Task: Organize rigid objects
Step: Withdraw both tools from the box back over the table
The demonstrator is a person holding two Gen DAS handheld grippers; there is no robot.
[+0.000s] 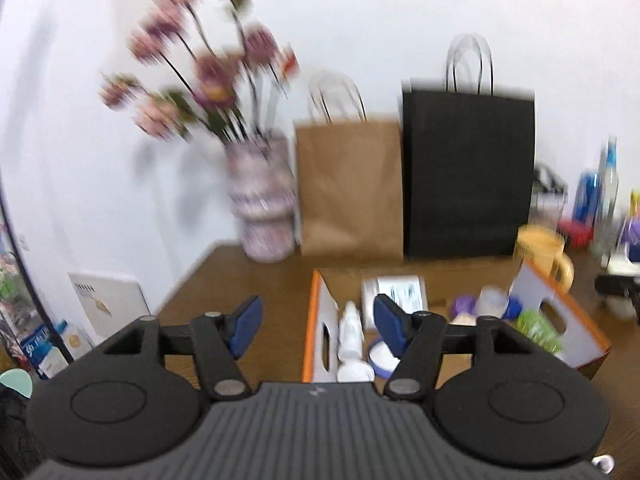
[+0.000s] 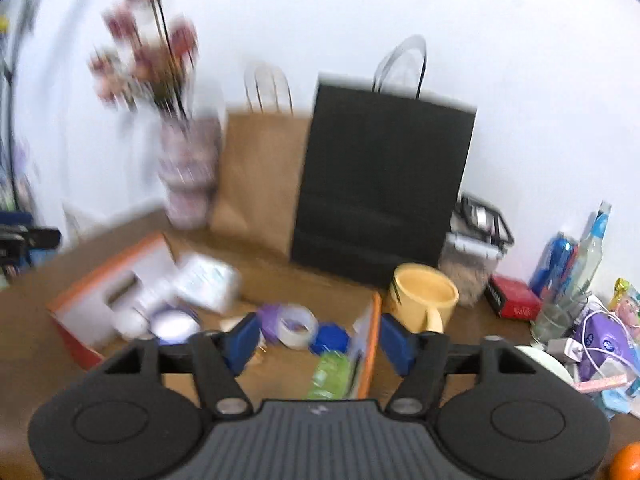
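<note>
Largely sorted, apparently: bottle (image 1: 352, 340), tape (image 2: 298, 326) and jars already inside box (image 1: 316, 320) on tabletop (image 1: 248, 280). Mug (image 2: 424, 296) just beside box, seemingly left. Left hand-held gripper (image 1: 316, 326) and right hand-held gripper (image 2: 316, 338) both apart, empty.

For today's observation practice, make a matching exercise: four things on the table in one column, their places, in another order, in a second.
1 yellow mug
2 tape roll
3 flower vase
4 black bag

A inside the orange-edged box
B against the wall, right of the brown bag
C on the table just outside the box's right wall
D left of the brown bag

Pairs: 1-C, 2-A, 3-D, 4-B
</note>
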